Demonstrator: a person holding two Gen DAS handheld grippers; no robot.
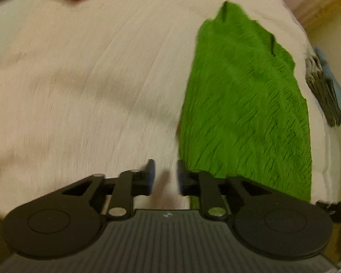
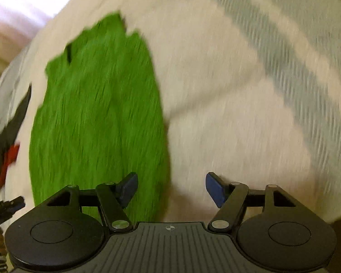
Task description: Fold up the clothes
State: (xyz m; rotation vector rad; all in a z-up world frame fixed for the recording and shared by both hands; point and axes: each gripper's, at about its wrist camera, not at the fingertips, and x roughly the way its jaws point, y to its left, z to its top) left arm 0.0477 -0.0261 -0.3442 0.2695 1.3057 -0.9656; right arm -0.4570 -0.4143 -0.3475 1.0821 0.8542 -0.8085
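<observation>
A bright green, ribbed knit garment (image 1: 245, 104) lies flat on the cream bedcover (image 1: 91, 79) — at two o'clock from the left gripper (image 1: 165, 177), eleven o'clock from the right gripper (image 2: 171, 187). Both tongs stand apart, gripping nothing — the right wider. Folded grey-blue cloths (image 1: 327, 91) sit at the bed's three-o'clock edge.

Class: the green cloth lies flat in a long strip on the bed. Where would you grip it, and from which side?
Probably the near corners of the green cloth: it lies flat and long, so come from above at its near short edge, pinching one layer.
</observation>
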